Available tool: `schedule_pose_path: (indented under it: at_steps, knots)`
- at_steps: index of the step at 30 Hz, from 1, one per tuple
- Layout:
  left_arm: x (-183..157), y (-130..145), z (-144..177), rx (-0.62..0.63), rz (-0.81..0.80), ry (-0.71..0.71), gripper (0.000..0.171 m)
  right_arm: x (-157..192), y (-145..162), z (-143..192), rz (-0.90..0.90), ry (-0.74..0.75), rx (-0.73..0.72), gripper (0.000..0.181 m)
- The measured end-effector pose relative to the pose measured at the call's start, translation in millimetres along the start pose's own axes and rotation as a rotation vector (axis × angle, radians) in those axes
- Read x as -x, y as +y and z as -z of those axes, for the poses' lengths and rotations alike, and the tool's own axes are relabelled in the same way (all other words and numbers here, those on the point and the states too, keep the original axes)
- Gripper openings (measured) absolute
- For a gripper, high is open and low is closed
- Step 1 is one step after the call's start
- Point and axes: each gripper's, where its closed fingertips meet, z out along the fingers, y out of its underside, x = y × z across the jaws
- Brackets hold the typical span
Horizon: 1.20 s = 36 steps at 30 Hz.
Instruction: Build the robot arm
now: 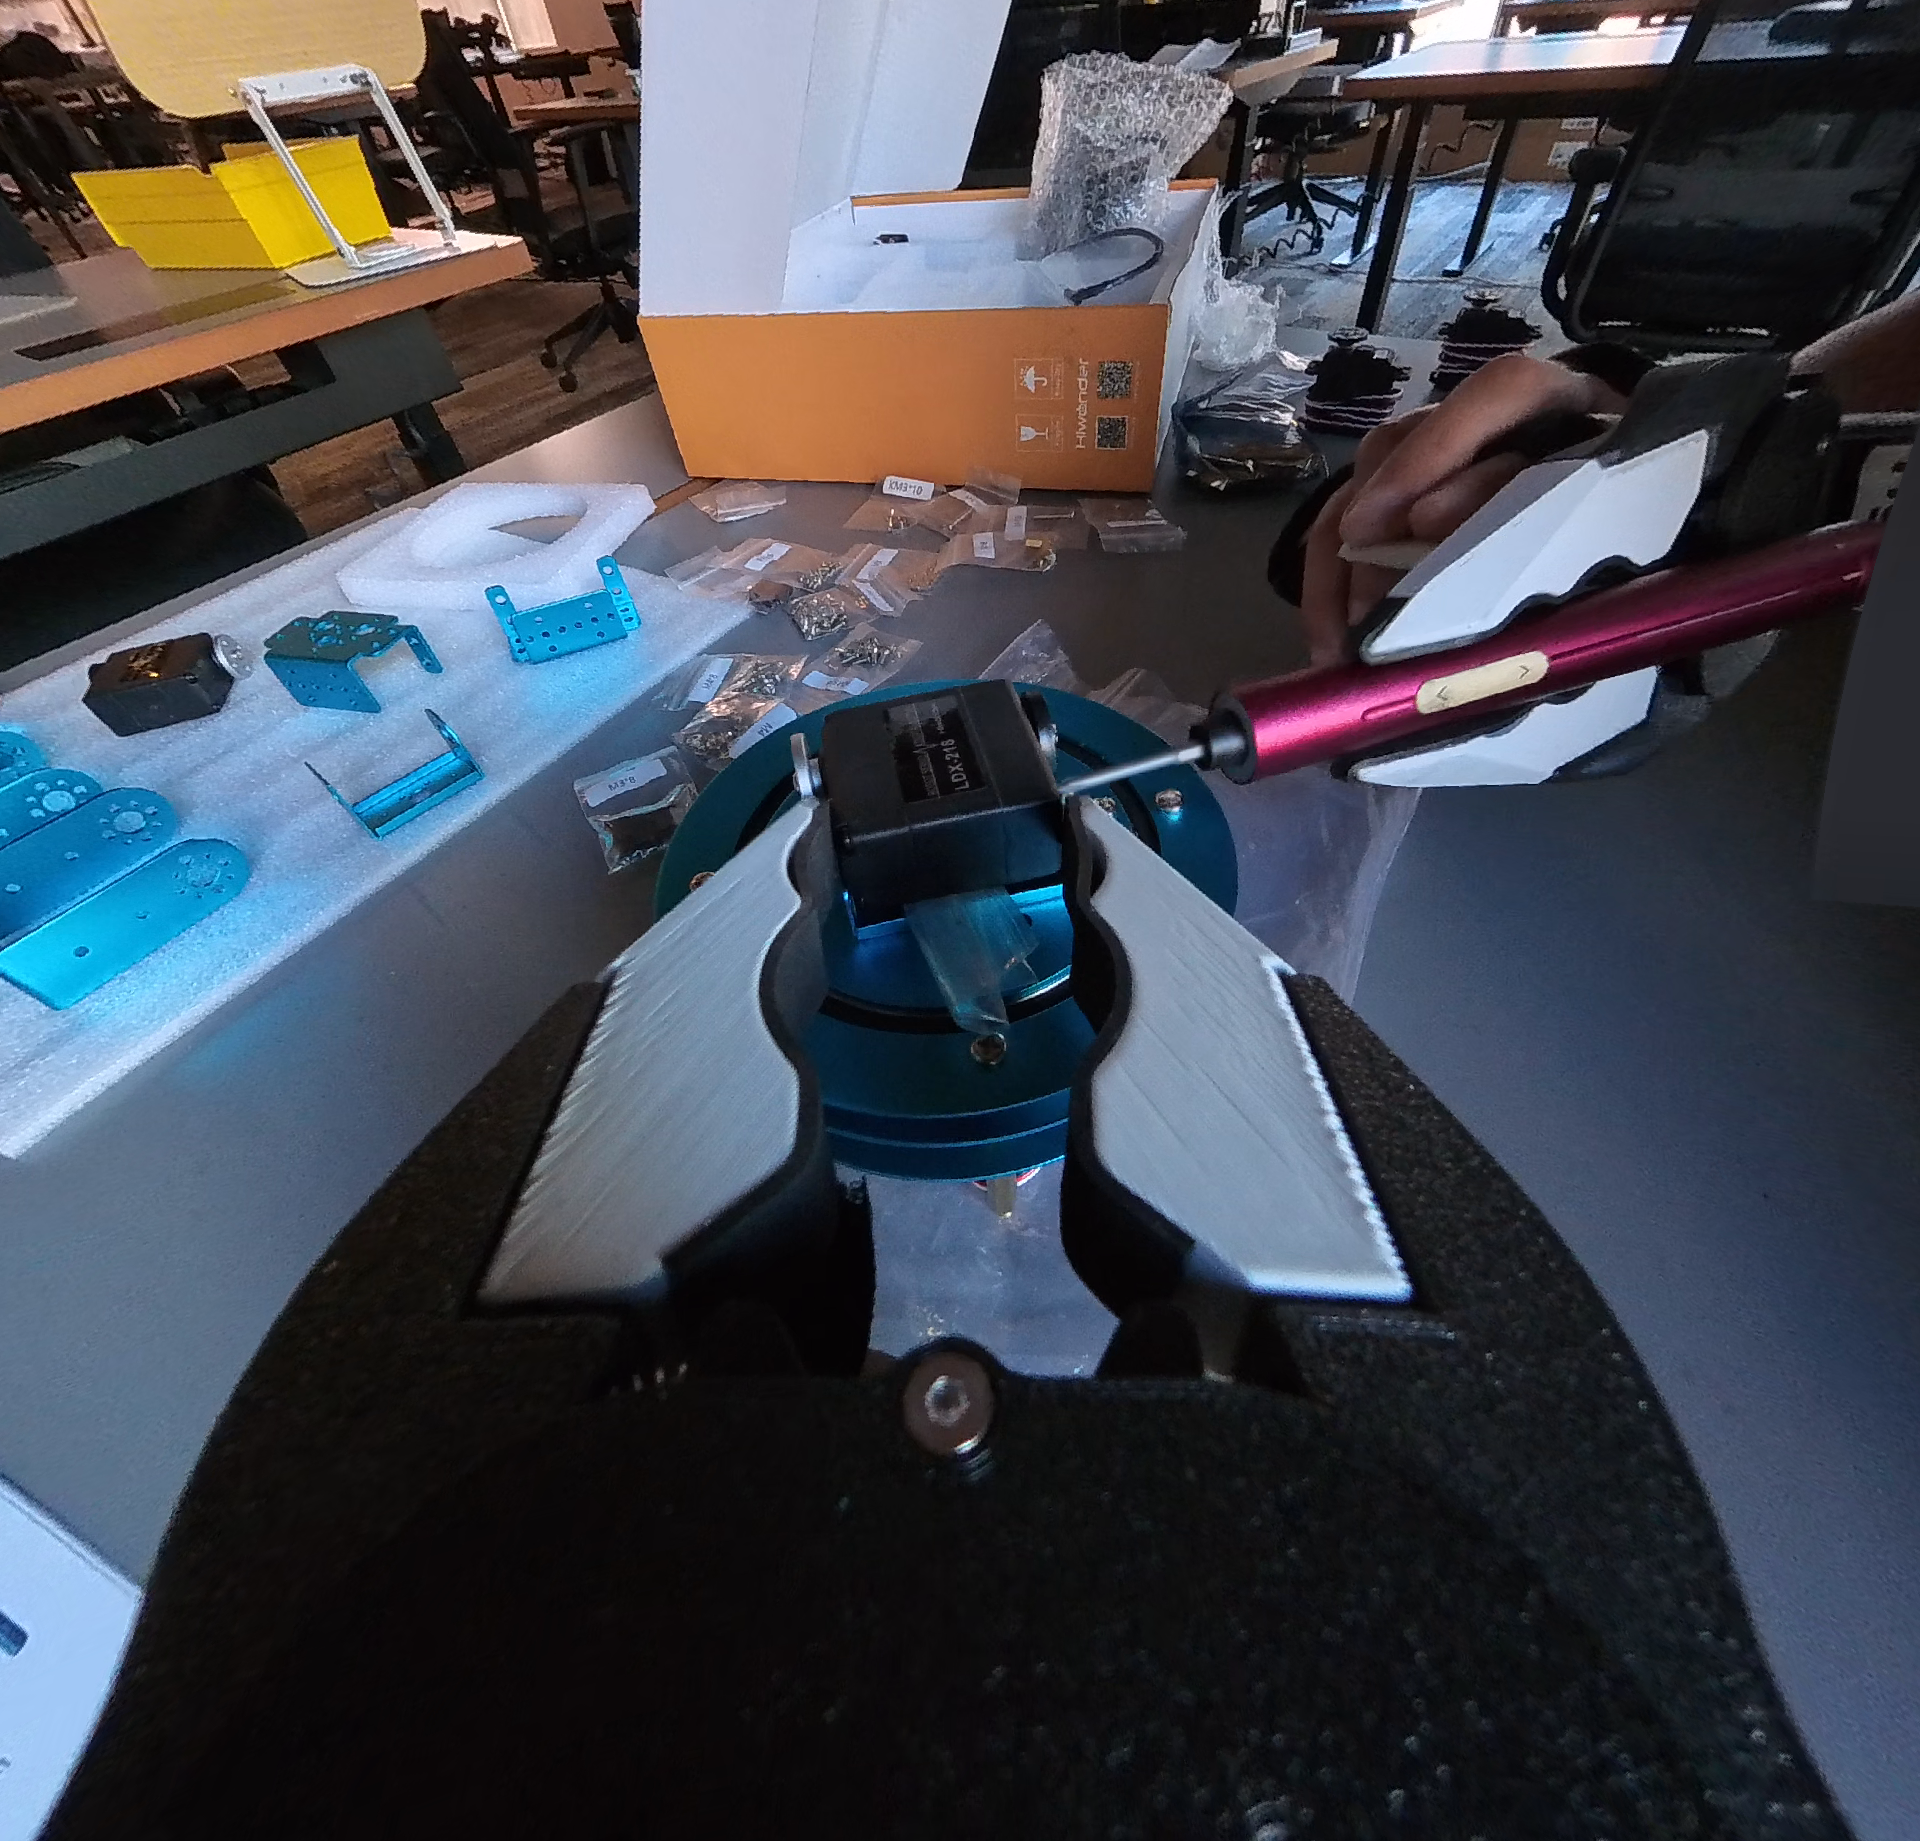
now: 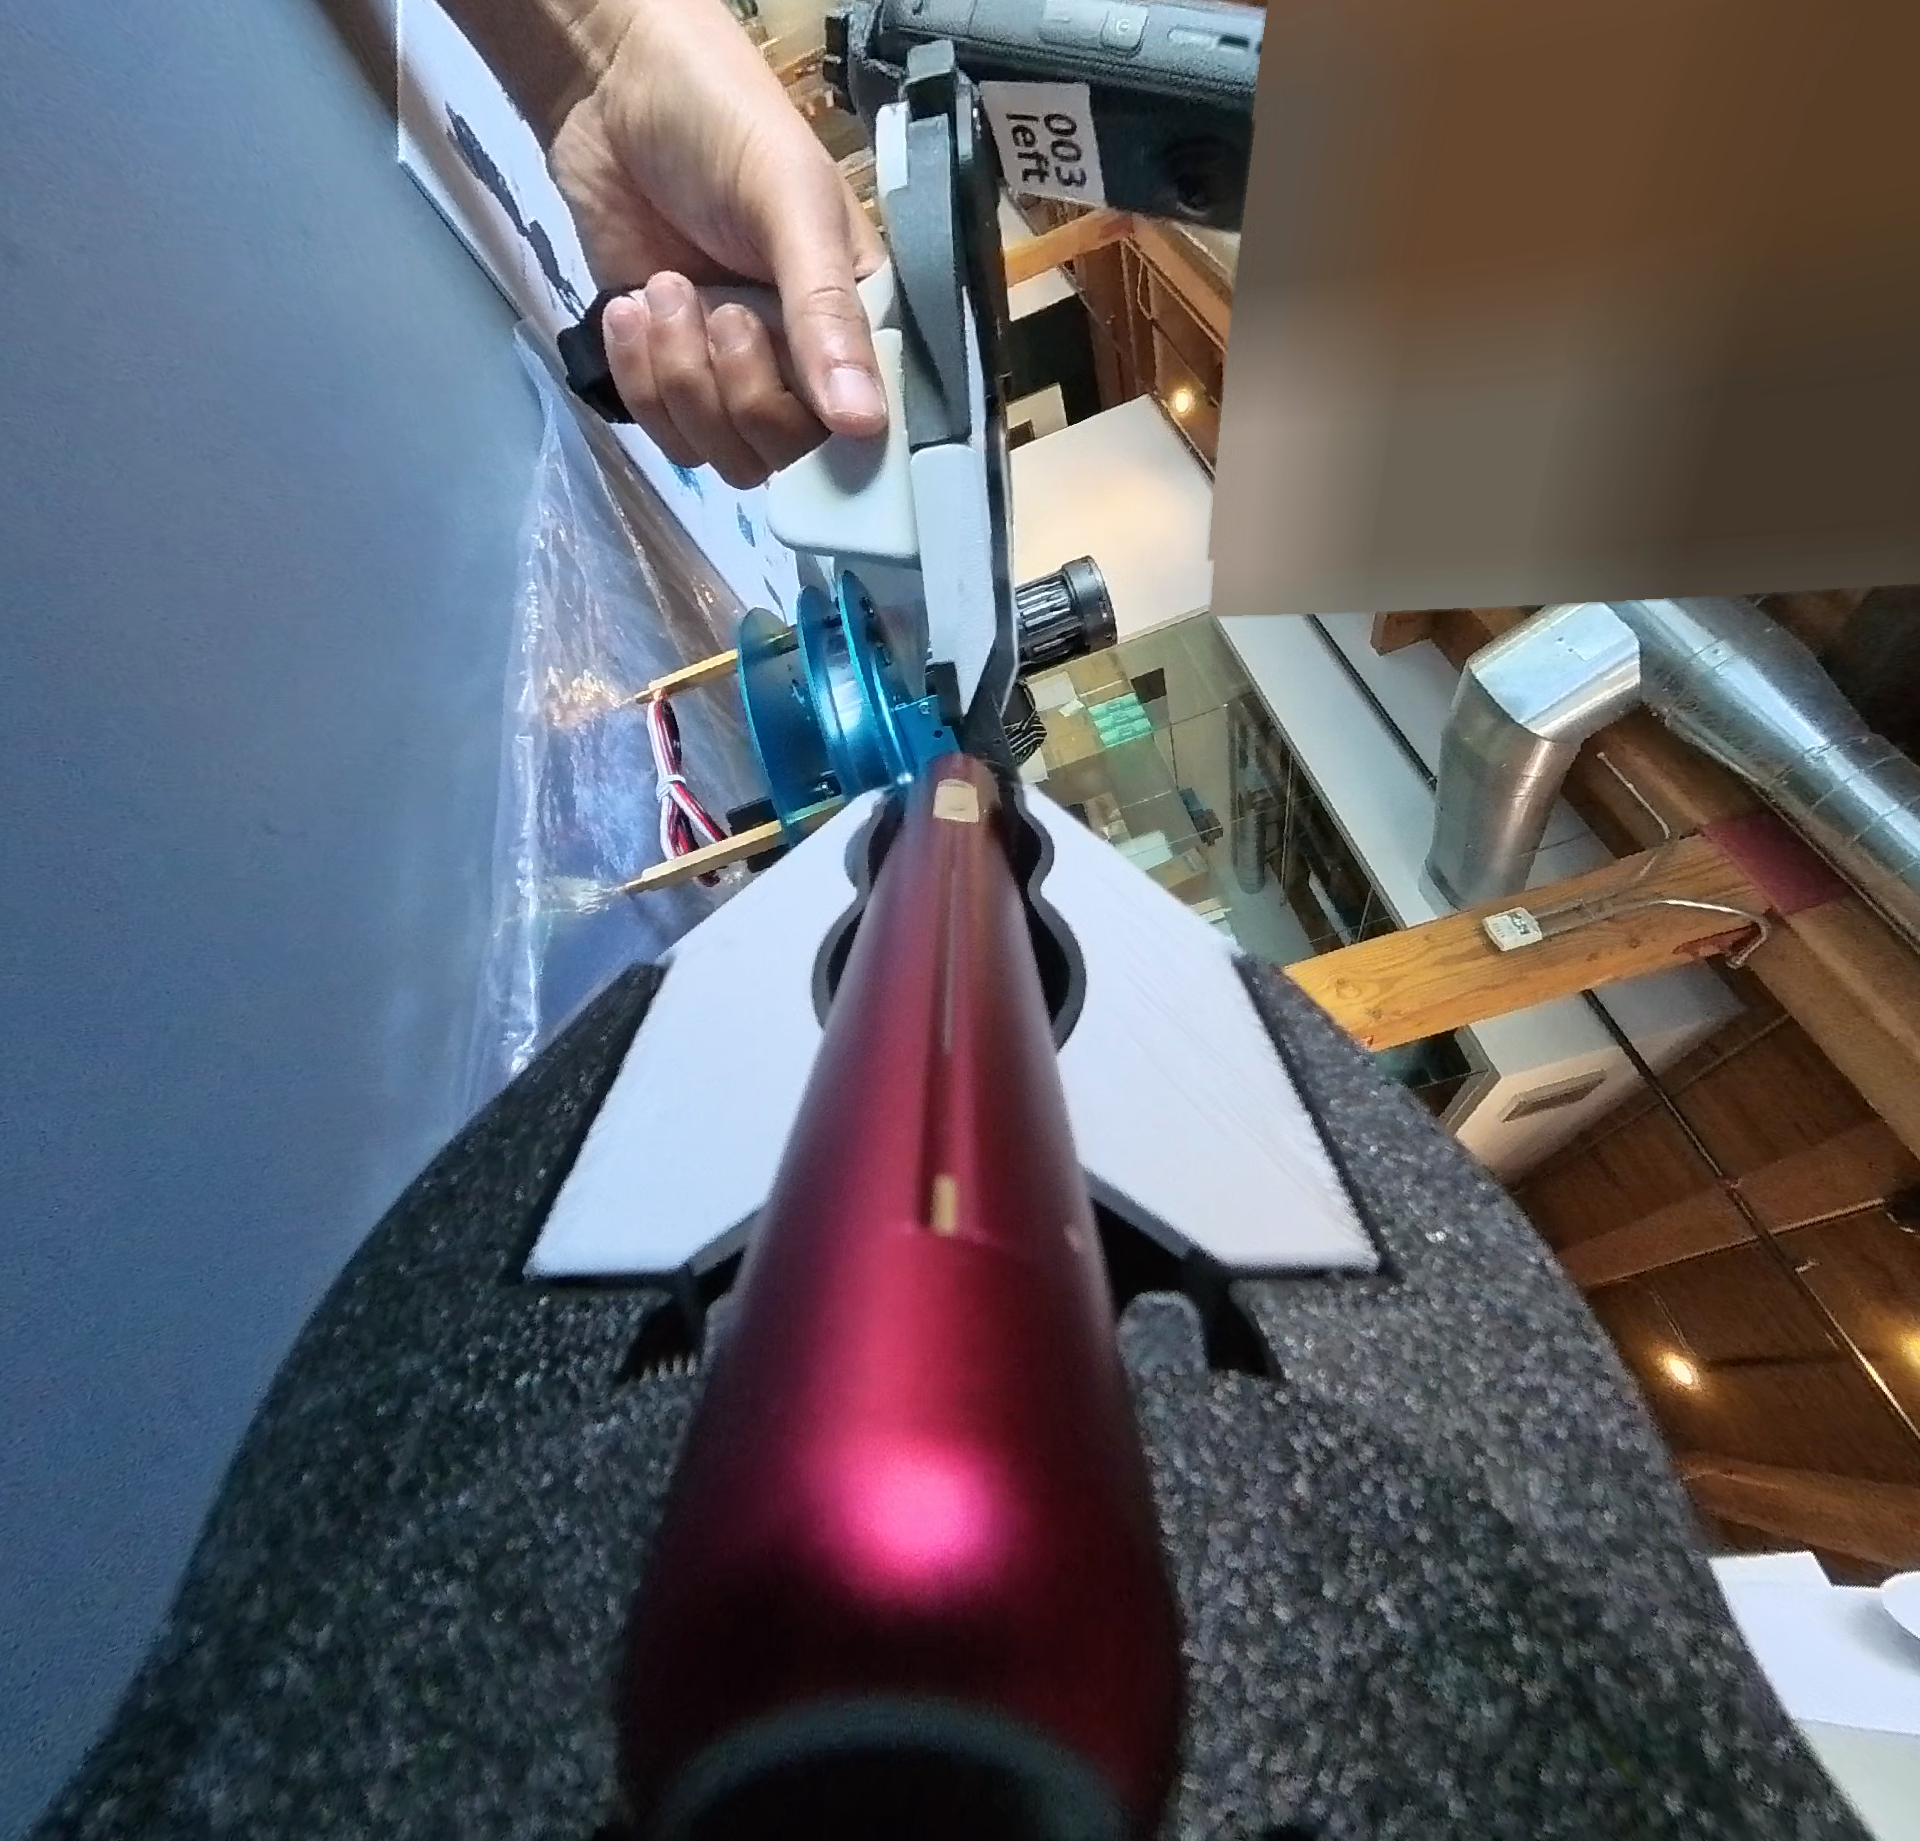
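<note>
My left gripper [image 1: 945,809] is shut on a black servo [image 1: 935,752] that stands on a round blue metal base [image 1: 1174,856] on the grey table. My right gripper [image 1: 1371,711] comes in from the right and is shut on a magenta electric screwdriver [image 1: 1507,669]. Its thin bit touches the servo's right side near my left fingertip. In the right wrist view the screwdriver [image 2: 935,1116] runs forward between my right gripper's [image 2: 956,804] fingers toward the blue base [image 2: 831,690]. A hand [image 2: 717,233] holds the left gripper [image 2: 961,690] there. The bit tip is hidden in that view.
A clear plastic bag [image 1: 1340,887] lies under the base. Several small bags of screws [image 1: 831,596] lie behind it. A white foam sheet [image 1: 260,815] at left carries blue brackets [image 1: 343,664] and another black servo [image 1: 156,685]. An open orange-and-white box [image 1: 914,389] stands behind.
</note>
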Motion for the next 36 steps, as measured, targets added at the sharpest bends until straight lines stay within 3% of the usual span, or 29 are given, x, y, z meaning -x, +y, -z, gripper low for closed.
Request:
schedule_pose_path:
  at_steps: [3,16,23,27,29,32,36]
  knots:
    - [2.5,-0.7,1.0,0.006,-0.039,-0.037,0.05,-3.2,1.2,2.2,-0.07,-0.014,0.002,0.022]
    - [2.6,-0.3,1.2,0.011,-0.049,-0.045,0.051,-3.6,0.7,18.1,-0.31,-0.086,0.054,0.022]
    - [9.6,-31.0,28.7,-0.107,-0.052,-0.187,0.051,-14.1,-2.0,17.2,-0.41,-0.081,0.056,0.023]
    - [-19.9,-59.7,54.4,-0.304,0.043,-0.238,0.04,-30.7,-5.4,17.1,-0.596,-0.096,0.004,0.022]
    - [-39.0,-76.3,53.3,-0.411,0.12,-0.165,0.02,-40.1,-15.1,21.1,-0.735,-0.158,-0.083,0.021]
    - [-43.2,-76.8,35.4,-0.368,0.265,-0.135,0.027,-53.5,-32.3,33.9,-0.873,-0.265,-0.227,0.022]
    - [-77.8,-79.1,36.3,-0.417,0.476,0.18,0.042,-70.7,-38.7,48.5,-1.026,-0.305,-0.331,0.023]
